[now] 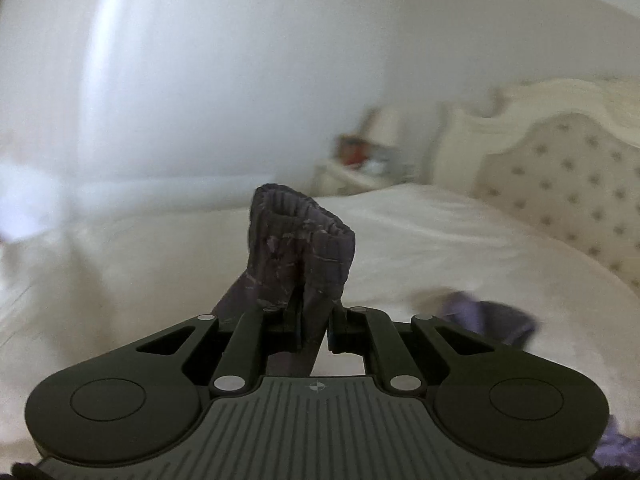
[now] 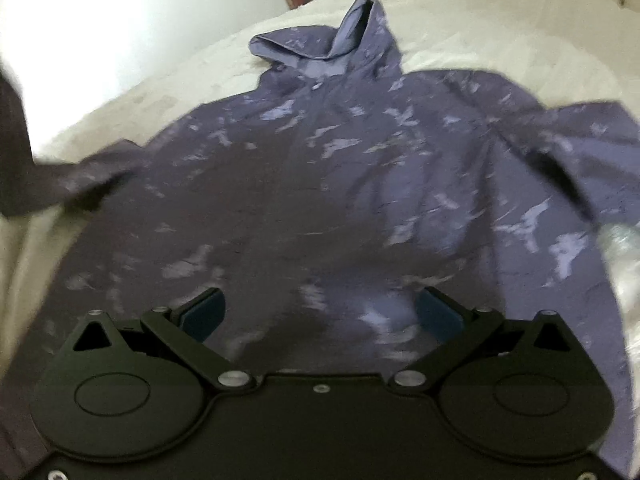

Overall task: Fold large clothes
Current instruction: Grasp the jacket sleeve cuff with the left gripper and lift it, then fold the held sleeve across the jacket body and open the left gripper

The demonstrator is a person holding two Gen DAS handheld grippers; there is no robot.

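Observation:
A purple hooded jacket [image 2: 340, 184] with pale splotches lies spread on the white bed [image 2: 192, 68], hood [image 2: 340, 40] at the far end. In the left wrist view my left gripper [image 1: 312, 320] is shut on the ribbed cuff [image 1: 304, 240] of a sleeve, which sticks up above the jaws, lifted off the bed. Part of the jacket [image 1: 492, 316] shows blurred at the lower right. My right gripper [image 2: 322, 312] hangs open over the jacket's near hem, nothing between its blue pads [image 2: 204, 316]. The raised sleeve [image 2: 80, 184] runs off to the left.
A tufted cream headboard [image 1: 560, 168] stands at the far right of the bed [image 1: 440, 232]. Beside it sits a nightstand [image 1: 360, 168] with a lamp and small items. White wall fills the left and top. Something shiny [image 2: 616, 264] lies by the jacket's right edge.

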